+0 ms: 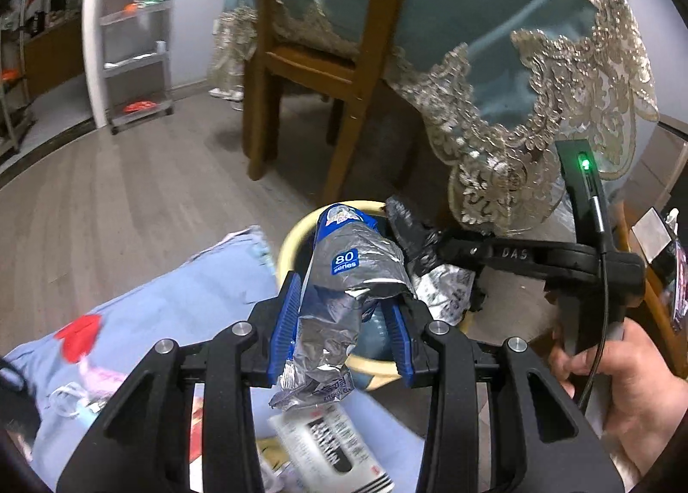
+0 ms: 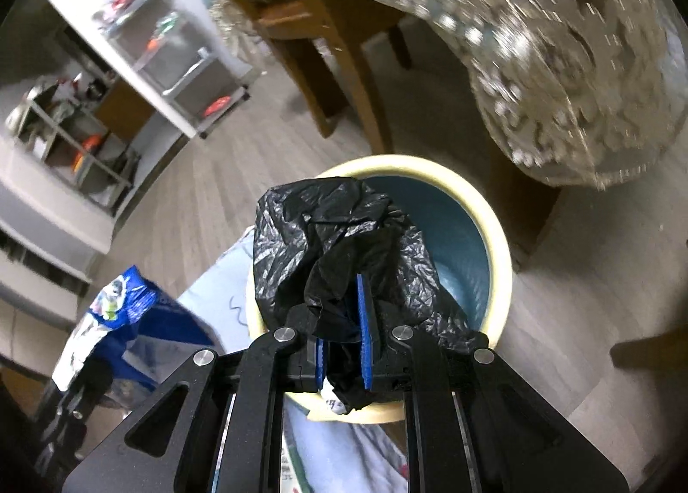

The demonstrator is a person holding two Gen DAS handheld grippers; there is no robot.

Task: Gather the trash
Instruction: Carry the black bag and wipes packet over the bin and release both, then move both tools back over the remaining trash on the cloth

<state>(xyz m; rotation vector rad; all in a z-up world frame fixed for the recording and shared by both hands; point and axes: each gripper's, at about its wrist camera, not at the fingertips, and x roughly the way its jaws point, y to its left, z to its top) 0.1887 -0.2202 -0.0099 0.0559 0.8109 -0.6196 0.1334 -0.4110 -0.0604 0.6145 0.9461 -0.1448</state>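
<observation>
Both hands loaded, nothing dropped yet. Left gripper (image 1: 346, 331), bottom centre of the left wrist view, is clamped on a crumpled silver-and-blue foil wrapper (image 1: 344, 286) that sticks up over the bin (image 1: 287, 252). Right gripper (image 2: 344, 342), bottom centre of the right wrist view, has its jaws nearly together, pinching a wad of black plastic bag (image 2: 339, 230) above the bin's cream rim, blue interior showing behind it and looking empty as far as visible. In the left view the right gripper also shows at mid right, hand (image 1: 619, 368) on its handle. More litter is left: a printed packet (image 1: 327, 450) lies on the pale blue sheet (image 1: 172, 312) at bottom (possibly others, blurred). Beyond: wooden chair (image 1: 309, 63), lace-edged tablecloth (image 1: 537, 75), shelf rack (image 1: 137, 32) upper left. Judgement: early to midway; release both, then collect the rest.
</observation>
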